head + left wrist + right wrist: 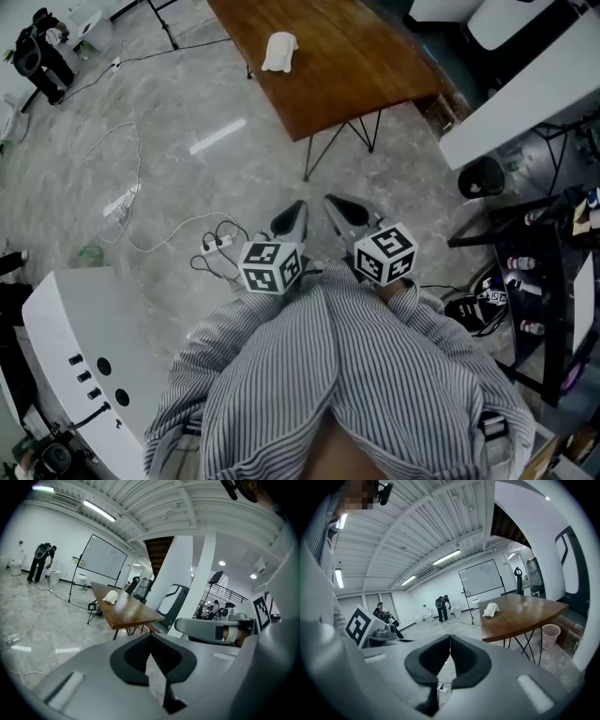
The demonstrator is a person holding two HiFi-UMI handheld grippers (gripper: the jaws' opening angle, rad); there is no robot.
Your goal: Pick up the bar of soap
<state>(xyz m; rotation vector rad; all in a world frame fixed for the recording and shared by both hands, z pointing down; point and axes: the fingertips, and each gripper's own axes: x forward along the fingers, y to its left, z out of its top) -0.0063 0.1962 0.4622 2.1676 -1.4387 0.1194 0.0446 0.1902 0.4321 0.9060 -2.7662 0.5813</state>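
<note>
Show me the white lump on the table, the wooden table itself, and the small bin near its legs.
white lump (279, 52), head view, its middle.
wooden table (356, 70), head view, bare top.
small bin (551, 637), right gripper view, side wall.

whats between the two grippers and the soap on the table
Head view: only bare floor, then the table edge and its wire legs, lie between the left gripper, right gripper and the soap. Cables sit off left.
</note>
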